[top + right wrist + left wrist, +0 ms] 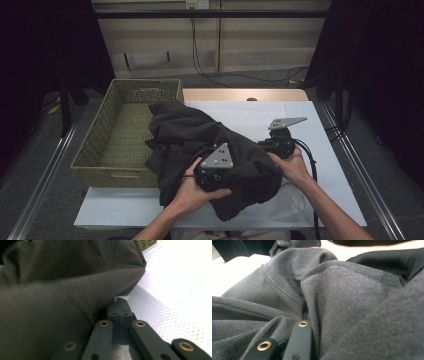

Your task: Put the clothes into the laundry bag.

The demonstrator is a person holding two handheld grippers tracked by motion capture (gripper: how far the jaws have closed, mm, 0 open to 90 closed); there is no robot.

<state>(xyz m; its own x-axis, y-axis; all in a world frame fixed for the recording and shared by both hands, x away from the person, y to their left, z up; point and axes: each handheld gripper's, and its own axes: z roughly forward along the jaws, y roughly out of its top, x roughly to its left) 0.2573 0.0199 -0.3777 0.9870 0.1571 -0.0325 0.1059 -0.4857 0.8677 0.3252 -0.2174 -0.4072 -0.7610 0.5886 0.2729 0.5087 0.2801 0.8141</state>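
At the far left of the high view a woven basket [116, 131] stands on the table [320, 145], empty, its right wall just under the edge of a dark grey garment [215, 150]. The garment lies in a loose heap across the middle of the table's white cover, one end draped over the basket's rim, the bulk of it bunched in front of the person.

The left gripper [212, 172] sits low on the near side of the heap, buried among folds. In the left gripper view its fingers [300, 340] run into the cloth beside a stitched seam [279, 288]; the tips are hidden in the fabric, so I cannot tell whether they are pinching it or merely pressed in.

Farther right, the right gripper [272, 145] meets the heap's right edge. In the right gripper view its fingers [119, 308] are pressed together at the border of the cloth; whether a thin hem is caught between them is not clear, since the fabric overlaps them from the left.

The garment looks like a soft, fairly thick knit: light, limp, not fragile, and not slippery. It will likely sag and trail wherever it is unsupported. A stitched edge or a doubled fold should give the surest hold, with the two grips set well apart so the bulk lifts together.
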